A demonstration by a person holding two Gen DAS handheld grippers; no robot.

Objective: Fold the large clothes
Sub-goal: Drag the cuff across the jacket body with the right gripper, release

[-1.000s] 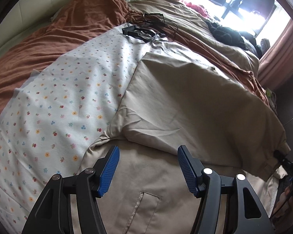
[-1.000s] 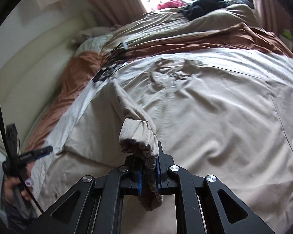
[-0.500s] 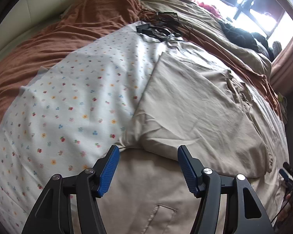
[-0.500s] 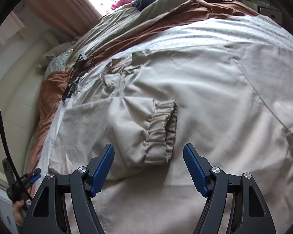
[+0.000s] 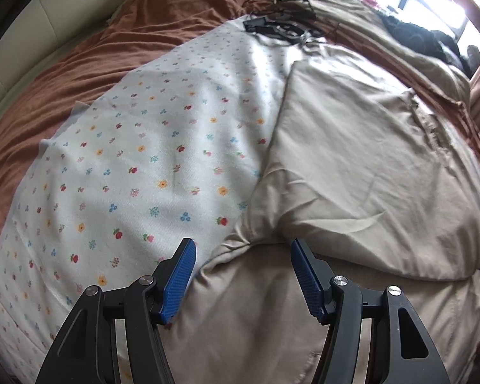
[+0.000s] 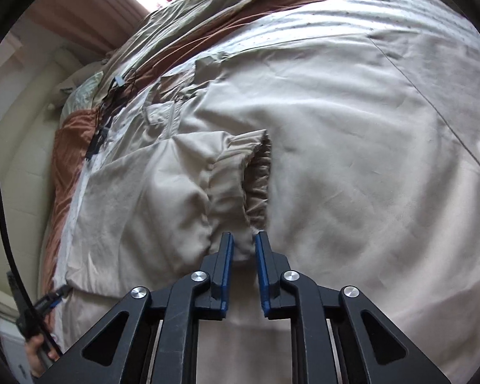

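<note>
A large beige jacket lies spread on the bed, one sleeve folded across its body. My left gripper is open and empty, hovering over the bunched fabric at the sleeve's armpit fold. In the right wrist view the jacket body fills the frame and the sleeve's elastic cuff lies on it. My right gripper has its jaws nearly shut around the near edge of the cuff, with fabric between the blue pads.
A white floral sheet lies under the jacket over a rust-brown blanket. Black cables and a device lie at the far edge of the sheet. Dark clothes are piled near the window. A cream headboard borders the bed.
My right gripper laid the cuff down on the jacket and opened, and now its jaws have narrowed around the cuff's near edge. My left gripper stayed open and shifted slightly left along the fold.
</note>
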